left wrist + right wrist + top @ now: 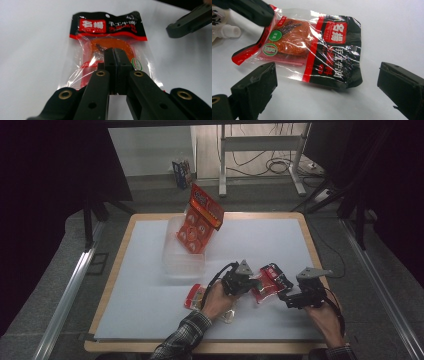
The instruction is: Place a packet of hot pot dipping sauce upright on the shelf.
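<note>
The high view is bright only on the white table; the room around it is dark and a little grainy. In both gripper views, glare shines on the clear snack packet, soft shadows lie under it, and the near black jaws are blurred.

Snack pouch: clear film, black header band, red label with white characters, red stripe, orange-red contents, small green round seals. Tongs: matt black, brass-coloured rivets. Surface: white top, pale wood edge. Blister card: orange-red.
</note>
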Demonstrator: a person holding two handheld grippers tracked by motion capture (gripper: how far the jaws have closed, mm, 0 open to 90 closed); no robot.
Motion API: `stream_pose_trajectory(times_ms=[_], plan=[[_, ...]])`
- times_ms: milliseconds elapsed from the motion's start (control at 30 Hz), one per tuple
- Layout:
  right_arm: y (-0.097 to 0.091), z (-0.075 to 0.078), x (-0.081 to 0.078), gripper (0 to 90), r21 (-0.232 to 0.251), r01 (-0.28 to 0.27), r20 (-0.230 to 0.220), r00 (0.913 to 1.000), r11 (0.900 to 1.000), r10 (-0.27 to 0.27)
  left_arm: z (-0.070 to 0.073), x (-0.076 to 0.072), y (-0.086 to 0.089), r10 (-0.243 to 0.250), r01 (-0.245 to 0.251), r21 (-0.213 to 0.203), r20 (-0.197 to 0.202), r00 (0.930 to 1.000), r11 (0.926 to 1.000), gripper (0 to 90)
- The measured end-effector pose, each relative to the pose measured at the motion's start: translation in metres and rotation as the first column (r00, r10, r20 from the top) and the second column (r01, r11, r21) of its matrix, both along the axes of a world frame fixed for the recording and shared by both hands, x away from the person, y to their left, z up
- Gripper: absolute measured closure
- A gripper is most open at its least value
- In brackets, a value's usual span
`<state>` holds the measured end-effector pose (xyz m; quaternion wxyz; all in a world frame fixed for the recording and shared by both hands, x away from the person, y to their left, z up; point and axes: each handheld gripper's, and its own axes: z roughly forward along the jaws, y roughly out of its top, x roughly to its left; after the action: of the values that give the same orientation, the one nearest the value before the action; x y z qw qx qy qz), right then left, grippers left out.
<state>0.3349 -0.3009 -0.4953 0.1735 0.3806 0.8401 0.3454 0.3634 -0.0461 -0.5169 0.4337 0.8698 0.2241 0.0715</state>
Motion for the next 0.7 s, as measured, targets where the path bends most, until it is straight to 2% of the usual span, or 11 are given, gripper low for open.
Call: stream_pose_trajectory(times_ms=[100, 233, 300, 400, 533, 700], plan=[[-0.0008, 0.0008, -0.0002, 2.7, -0.003, 0.001, 0.004, 1.0, 1.0, -0.001, -0.0014, -0.001, -0.0006, -0.008, 0.008, 0.016, -0.009, 0.9999, 0.9998, 89.6], [-0.0014, -0.0005, 0.0005, 0.4, -0.009, -0.006, -0.004, 1.0, 0.9999, 0.006, -0.0024, -0.0027, 0.0005, -0.031, 0.032, 0.089, -0.008, 0.9995, 0.9955, 89.2], [-0.001, -0.0012, 0.0003, 0.0, -0.028, -0.008, -0.009, 0.9999, 0.9996, 0.007, -0.0028, -0.0034, 0.0009, -0.035, 0.036, 0.108, -0.01, 0.9993, 0.9935, 89.4], [-0.0013, -0.0014, 0.0002, 0.0, -0.028, -0.012, -0.011, 0.9999, 0.9995, 0.011, -0.0039, -0.0033, 0.0019, -0.036, 0.039, 0.133, -0.026, 0.999, 0.9904, 89.6], [-0.0008, -0.0005, -0.0006, 0.0, -0.02, -0.014, -0.01, 0.9999, 0.9997, 0.014, -0.0043, -0.0031, 0.0025, -0.039, 0.043, 0.142, -0.033, 0.9987, 0.9889, 89.8], [0.0012, -0.0017, -0.0003, 0.0, -0.016, -0.03, -0.039, 0.9988, 0.9994, 0.03, -0.0051, -0.001, 0.0037, -0.039, 0.047, 0.137, -0.06, 0.9974, 0.9895, 89.8]])
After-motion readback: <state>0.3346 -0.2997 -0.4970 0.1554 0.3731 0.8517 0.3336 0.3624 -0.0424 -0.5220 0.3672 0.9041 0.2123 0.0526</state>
